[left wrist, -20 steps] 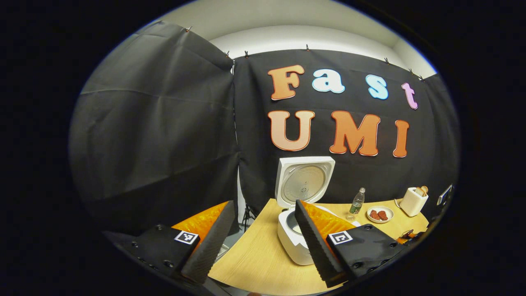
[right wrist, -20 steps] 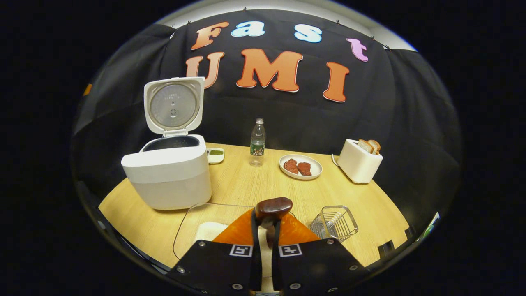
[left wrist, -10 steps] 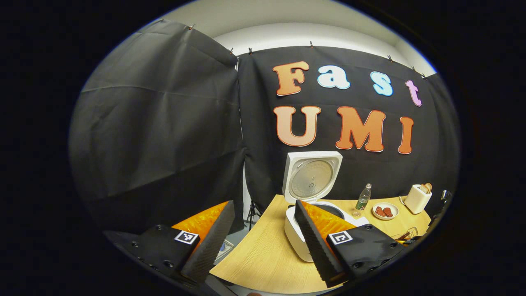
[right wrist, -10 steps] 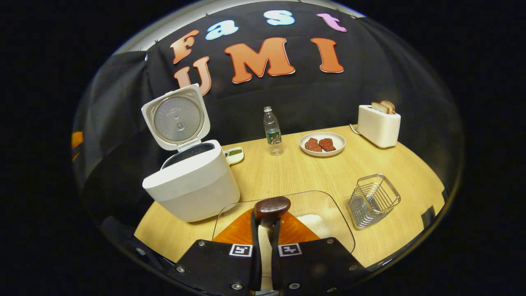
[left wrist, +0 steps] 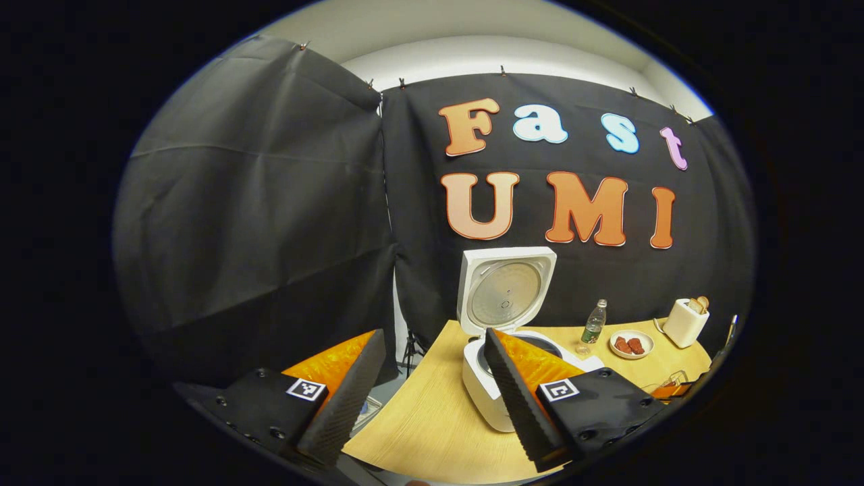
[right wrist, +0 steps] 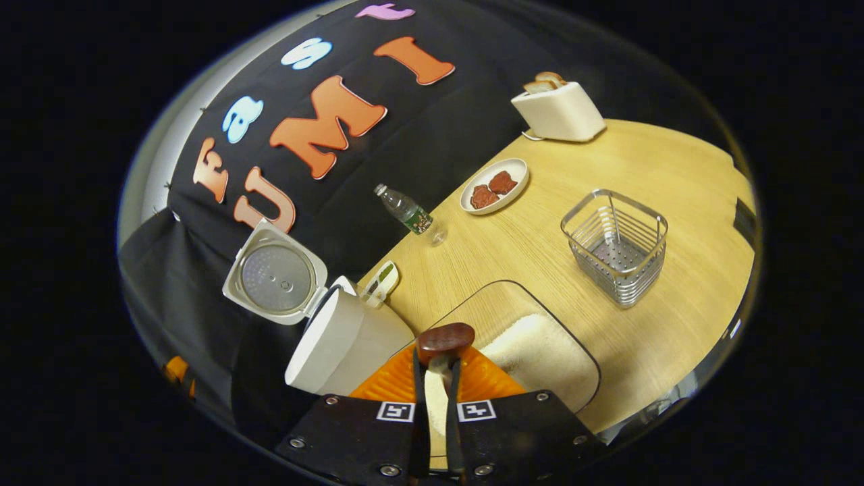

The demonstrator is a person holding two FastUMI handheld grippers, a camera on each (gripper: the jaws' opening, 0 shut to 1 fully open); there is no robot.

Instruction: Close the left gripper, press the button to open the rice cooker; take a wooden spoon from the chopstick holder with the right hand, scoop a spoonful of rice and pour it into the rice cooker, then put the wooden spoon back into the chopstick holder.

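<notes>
Right gripper view has the wooden spoon (right wrist: pixel 445 339) pinched by its handle between the pressed-together fingers of the right gripper (right wrist: pixel 435 378); it looks light, stiff and smooth, so a handle grip suits. Rice (right wrist: pixel 540 354) lies at four o'clock, the rice cooker (right wrist: pixel 344 341) at nine, the holder (right wrist: pixel 615 245) at one.

Left gripper (left wrist: pixel 428 391) hangs spread.

A white toaster (right wrist: pixel 559 110) with bread slices in its slots sits at the upper right of the right gripper view. Below and left of it a white plate (right wrist: pixel 495 186) carries two reddish-brown pieces. A clear water bottle (right wrist: pixel 410 213) stands left of the plate. A small white dish (right wrist: pixel 383 280) with something green appears centre-left. All rest on the wooden table (right wrist: pixel 675 175).
</notes>
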